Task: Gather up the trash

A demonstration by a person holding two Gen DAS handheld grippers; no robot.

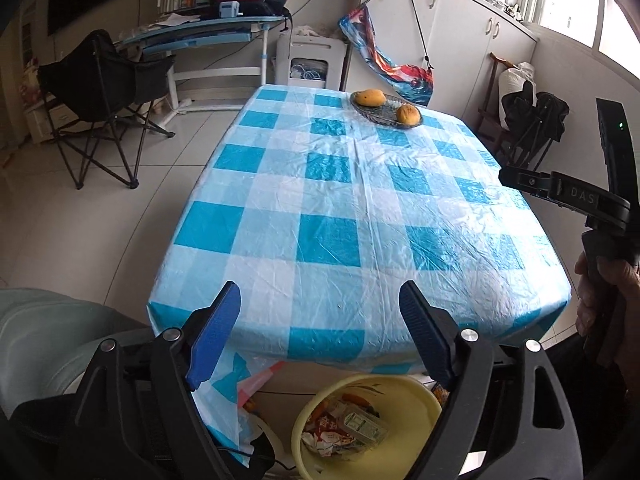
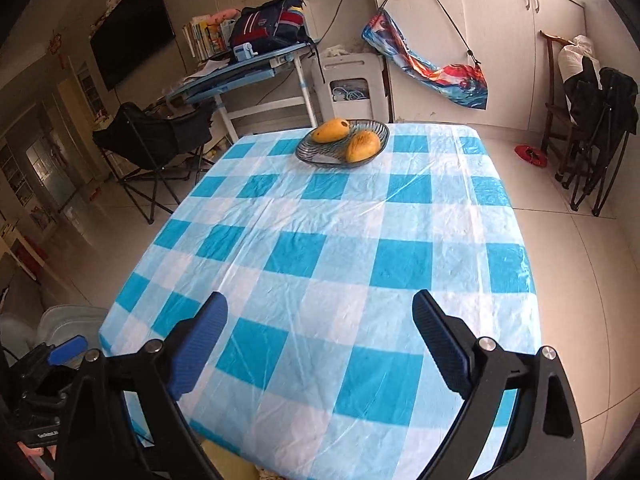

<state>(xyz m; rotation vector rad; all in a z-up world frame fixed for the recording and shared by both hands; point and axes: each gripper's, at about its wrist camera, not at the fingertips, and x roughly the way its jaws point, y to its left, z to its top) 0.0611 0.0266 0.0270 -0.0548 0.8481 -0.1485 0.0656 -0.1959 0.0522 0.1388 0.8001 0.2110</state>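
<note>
Fingers (image 1: 224, 332) on both grippers spread, nothing btwn; "DAS" on right gripper (image 1: 576, 196); yellow bin (image 1: 404, 412) holds wrappers.

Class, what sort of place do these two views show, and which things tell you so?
Probably a home living or dining room: a blue-and-white checked plastic tablecloth, a glass fruit dish holding mangoes, and a wall-mounted black television.

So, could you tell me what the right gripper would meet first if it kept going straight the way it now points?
Probably the checked tablecloth: the right gripper, jaws open and empty, angles down at bare cloth. The fruit dish lies well beyond.
</note>
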